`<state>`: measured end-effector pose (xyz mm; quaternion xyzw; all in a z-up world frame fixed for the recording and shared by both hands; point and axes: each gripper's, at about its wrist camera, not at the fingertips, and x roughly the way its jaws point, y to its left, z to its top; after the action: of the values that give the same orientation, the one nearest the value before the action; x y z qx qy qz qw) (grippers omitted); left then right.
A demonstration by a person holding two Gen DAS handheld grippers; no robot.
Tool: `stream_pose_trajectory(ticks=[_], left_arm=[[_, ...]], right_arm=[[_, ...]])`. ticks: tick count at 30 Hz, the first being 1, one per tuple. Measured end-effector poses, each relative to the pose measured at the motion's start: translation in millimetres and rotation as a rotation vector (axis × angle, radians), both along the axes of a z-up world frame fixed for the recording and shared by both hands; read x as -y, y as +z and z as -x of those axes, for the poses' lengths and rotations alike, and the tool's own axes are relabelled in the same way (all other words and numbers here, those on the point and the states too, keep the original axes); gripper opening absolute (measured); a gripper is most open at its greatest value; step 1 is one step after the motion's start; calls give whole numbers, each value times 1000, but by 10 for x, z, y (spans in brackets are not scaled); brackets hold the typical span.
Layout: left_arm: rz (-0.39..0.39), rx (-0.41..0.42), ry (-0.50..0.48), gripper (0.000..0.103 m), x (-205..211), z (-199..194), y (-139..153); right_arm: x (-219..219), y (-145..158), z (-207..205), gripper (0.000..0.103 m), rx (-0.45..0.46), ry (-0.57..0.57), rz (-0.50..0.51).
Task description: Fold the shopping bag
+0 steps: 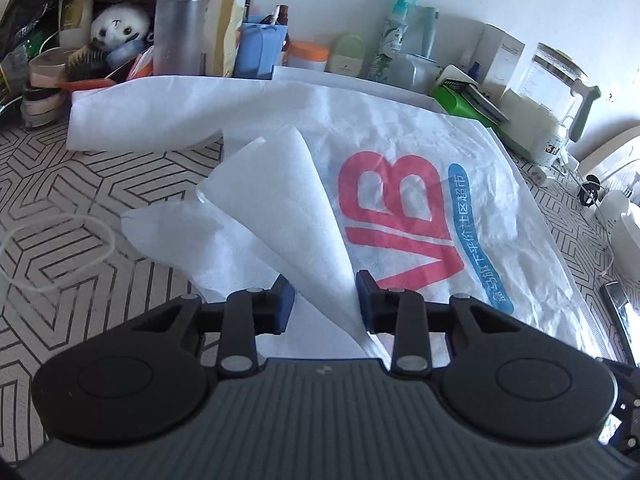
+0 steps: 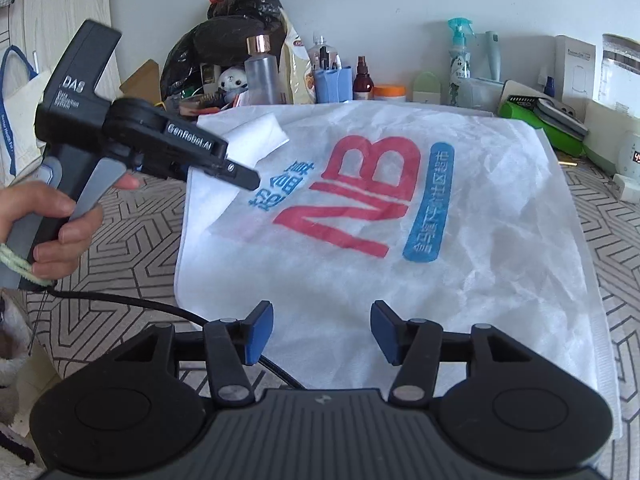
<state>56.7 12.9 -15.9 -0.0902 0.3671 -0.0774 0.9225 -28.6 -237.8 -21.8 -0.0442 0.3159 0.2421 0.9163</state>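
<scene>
A white shopping bag (image 2: 400, 260) with a red "NB" logo and blue lettering lies flat on the patterned table. In the left wrist view its white handle strap (image 1: 280, 216) rises in a loop between the blue pads of my left gripper (image 1: 325, 300), whose jaws stand apart around it, the right pad touching the strap. The bag's body shows there too (image 1: 500, 216). In the right wrist view the left gripper (image 2: 244, 176) hovers over the bag's far left corner beside the strap (image 2: 256, 136). My right gripper (image 2: 322, 332) is open and empty above the bag's near edge.
Clutter lines the back wall: a clear bottle with a gold cap (image 1: 180, 20), a blue pouch (image 1: 260, 50), a spray bottle (image 2: 460, 60), a green box (image 2: 540, 120), a kettle (image 1: 552, 92). A black cable (image 2: 160, 308) runs along the table (image 2: 120, 240) by the bag's near left edge.
</scene>
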Motion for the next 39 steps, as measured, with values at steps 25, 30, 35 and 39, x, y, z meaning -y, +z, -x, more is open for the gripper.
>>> stream_pose_trajectory(ticks=[25,30,35,39], left_arm=[[-212,312,-564,3,1274,492,496],[-347,160,-743,2,1703,355,273],[-401,26,-768,5,1786,151,30],[-407,49,-780,14,1668,259,-77]], right_arm=[[82,-198,-46,96,-10,-39,-49],[99,-197,-12,96,-6,-30,-52],[161,-187,79,95,3,6,-50],[559,-126,201,96,-29,-10,-145]])
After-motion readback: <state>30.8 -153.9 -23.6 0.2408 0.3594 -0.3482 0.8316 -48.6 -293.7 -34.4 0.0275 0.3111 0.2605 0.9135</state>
